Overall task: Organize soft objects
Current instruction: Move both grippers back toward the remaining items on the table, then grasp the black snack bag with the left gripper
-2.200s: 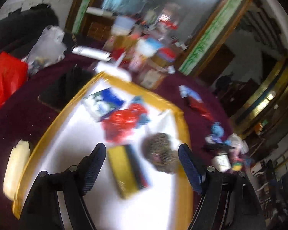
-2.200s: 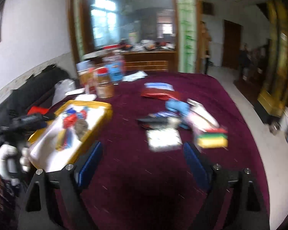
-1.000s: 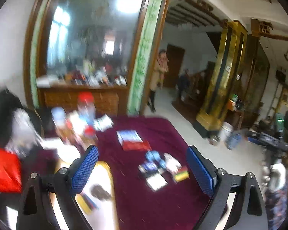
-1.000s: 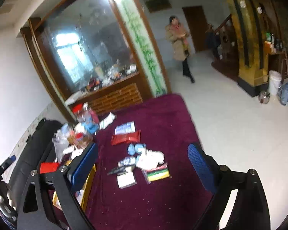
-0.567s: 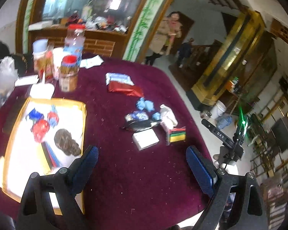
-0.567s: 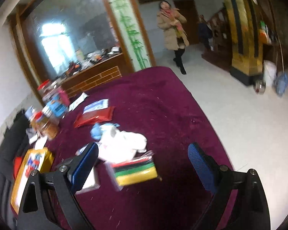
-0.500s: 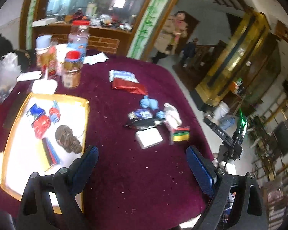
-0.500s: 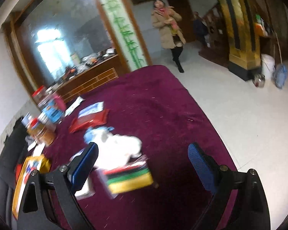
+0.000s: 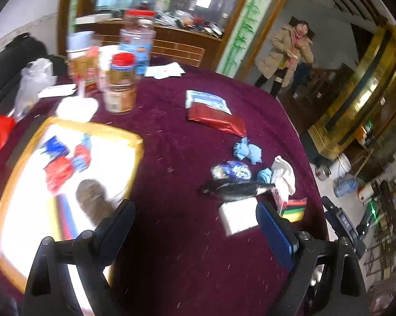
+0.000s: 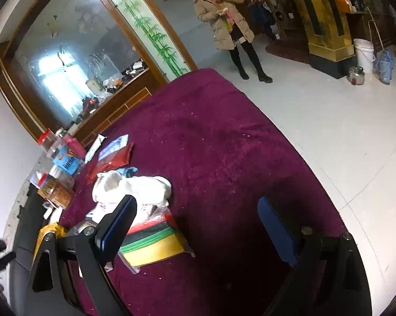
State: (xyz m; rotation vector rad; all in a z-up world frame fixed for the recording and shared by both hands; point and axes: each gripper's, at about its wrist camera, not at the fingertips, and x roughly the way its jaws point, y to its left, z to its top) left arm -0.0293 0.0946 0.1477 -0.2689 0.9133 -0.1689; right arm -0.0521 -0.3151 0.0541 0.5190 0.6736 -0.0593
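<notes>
A yellow-rimmed white tray at the left holds red and blue soft items and a brown scrubber. On the maroon cloth lie blue balled socks, a white cloth, a bagged stack of coloured sponges, a white pack and a dark pouch. My left gripper is open and empty above the cloth. My right gripper is open and empty, with the sponge pack and white cloth by its left finger.
Jars and bottles stand at the back left. A red foil packet and a blue-white packet lie farther back. A person stands beyond the table. The table edge curves at the right.
Both grippers have come down closer to the table. The left view has closed in on the pile and tray; the right has moved toward the sponge pack and white cloth.
</notes>
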